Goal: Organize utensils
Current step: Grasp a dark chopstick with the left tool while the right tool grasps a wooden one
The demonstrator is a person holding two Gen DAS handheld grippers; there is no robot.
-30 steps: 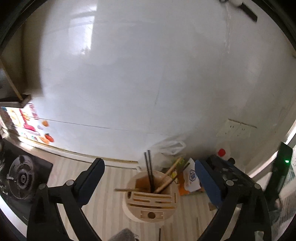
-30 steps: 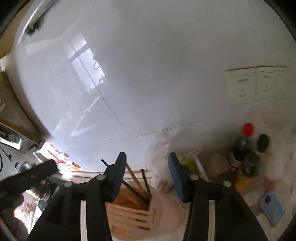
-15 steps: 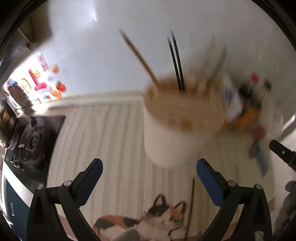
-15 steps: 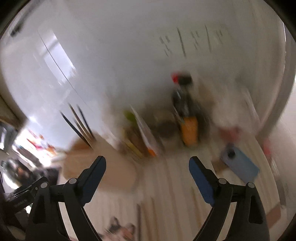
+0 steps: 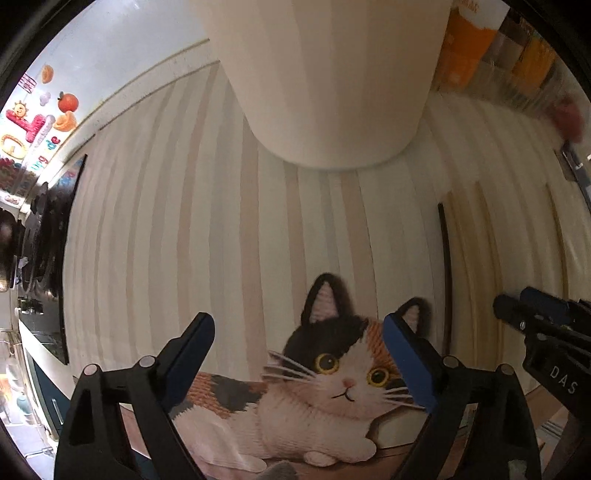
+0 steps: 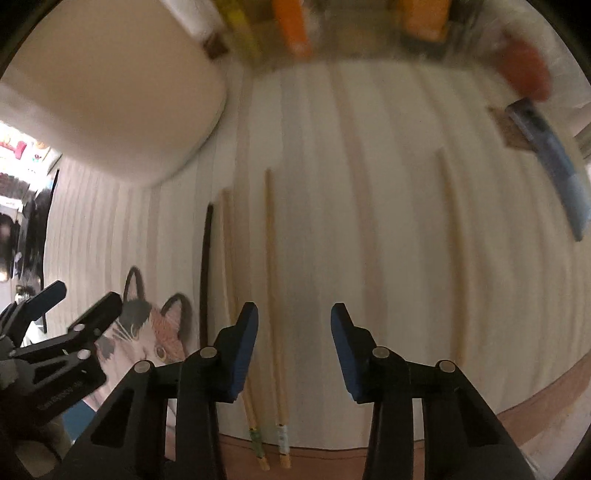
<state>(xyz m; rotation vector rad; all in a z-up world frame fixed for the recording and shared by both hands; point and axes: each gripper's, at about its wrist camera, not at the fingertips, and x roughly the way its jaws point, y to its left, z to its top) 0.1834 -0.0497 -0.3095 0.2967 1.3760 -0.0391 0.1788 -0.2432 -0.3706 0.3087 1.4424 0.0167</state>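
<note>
A white utensil holder (image 5: 332,74) stands on a striped mat (image 5: 177,240); in the right wrist view the holder (image 6: 110,92) is at upper left. Loose chopsticks lie on the mat: a dark one (image 6: 207,266), two wooden ones (image 6: 227,258) (image 6: 271,277) and another to the right (image 6: 452,258). My right gripper (image 6: 293,321) points down over them with its jaws closing. One wooden chopstick lies between the fingers, and the pads do not touch it. My left gripper (image 5: 299,332) hangs wide, jaws closing slightly, over a cat picture (image 5: 332,369), holding nothing.
Bottles and packets (image 6: 295,29) crowd the back behind the holder. A blue flat object (image 6: 546,158) lies at the right. A stove (image 5: 44,240) sits at the far left. The mat's front edge meets a brown counter (image 6: 517,417).
Both grippers have dropped from looking at the wall to pointing down close over the mat. The right jaws opened wide, then narrowed again. The holder now fills the top of both views.
</note>
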